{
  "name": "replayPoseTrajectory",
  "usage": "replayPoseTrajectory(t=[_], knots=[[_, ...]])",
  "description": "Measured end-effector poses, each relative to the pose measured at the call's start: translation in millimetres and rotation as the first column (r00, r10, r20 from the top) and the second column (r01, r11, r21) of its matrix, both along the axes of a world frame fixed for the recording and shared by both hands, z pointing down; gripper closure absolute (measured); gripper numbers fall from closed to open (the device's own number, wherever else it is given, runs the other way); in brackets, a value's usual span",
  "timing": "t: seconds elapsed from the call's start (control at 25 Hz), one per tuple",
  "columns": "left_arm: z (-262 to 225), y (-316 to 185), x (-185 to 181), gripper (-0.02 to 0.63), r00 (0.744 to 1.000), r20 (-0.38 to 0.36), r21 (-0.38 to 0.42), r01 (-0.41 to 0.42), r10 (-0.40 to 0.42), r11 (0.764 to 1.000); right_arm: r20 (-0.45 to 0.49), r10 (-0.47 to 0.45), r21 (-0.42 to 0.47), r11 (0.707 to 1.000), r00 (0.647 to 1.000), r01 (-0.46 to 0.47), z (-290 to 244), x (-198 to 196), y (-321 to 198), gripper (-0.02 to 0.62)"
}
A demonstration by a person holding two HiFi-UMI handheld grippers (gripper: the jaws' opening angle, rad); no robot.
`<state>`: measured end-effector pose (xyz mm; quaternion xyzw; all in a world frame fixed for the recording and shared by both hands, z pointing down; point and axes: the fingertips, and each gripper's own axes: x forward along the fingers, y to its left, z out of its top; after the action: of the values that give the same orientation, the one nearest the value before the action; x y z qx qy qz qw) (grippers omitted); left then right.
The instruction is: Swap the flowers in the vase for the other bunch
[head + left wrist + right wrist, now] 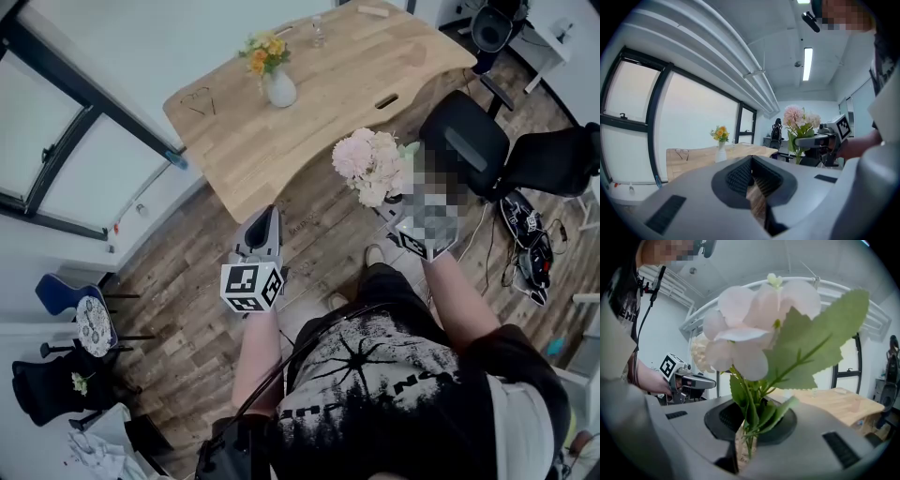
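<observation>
White vase (279, 90) holds yellow bunch (263, 52) upright at top centre, well beyond both grippers. Left gripper (266, 223) clenched and empty, looks nearer. Right gripper (749, 439) grasps pink bunch (372, 167).

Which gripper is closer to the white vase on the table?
Left. The left gripper hovers by the table edge, facing the vase; the right gripper holds pink flowers farther right.

Lighting and clarity: bright, even daylight.
The windows (693, 117) are blowing out white; a ceiling strip (807, 63) is glaring; both gripper views are bending and darkening at the edges; the pink bunch (740, 338) is blurring close to the lens.
</observation>
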<state>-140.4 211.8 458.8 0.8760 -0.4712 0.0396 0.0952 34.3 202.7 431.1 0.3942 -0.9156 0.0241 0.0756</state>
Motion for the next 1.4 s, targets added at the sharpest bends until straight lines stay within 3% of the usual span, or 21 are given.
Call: replayPoseTrajectory(t=[0.36, 0.56, 1.04, 1.4], knots=[[8.2, -34.4, 15.3, 0.592, 1.0, 0.01, -0.003, 0.001, -0.001, 1.0, 0.008, -0.043, 0.007, 0.999, 0.999, 0.043, 5.0, 5.3, -35.6, 0.541], [10.2, -77.9, 19.8, 0.592, 0.999, -0.037, -0.022, 0.035, -0.036, 0.999, 0.001, -0.087, 0.006, 0.996, 0.996, 0.087, 9.6, 7.4, -84.2, 0.541], [8.2, -183.1, 45.0, 0.591, 0.994, -0.001, -0.035, 0.11, -0.11, 0.993, 0.016, -0.21, 0.015, 0.978, 0.978, 0.209, -4.8, 28.1, -215.1, 0.541], [9.5, -234.1, 64.3, 0.591, 0.981, 0.001, -0.048, 0.196, -0.196, 0.98, 0.018, -0.29, 0.012, 0.957, 0.957, 0.29, -1.5, 47.9, -276.2, 0.541]])
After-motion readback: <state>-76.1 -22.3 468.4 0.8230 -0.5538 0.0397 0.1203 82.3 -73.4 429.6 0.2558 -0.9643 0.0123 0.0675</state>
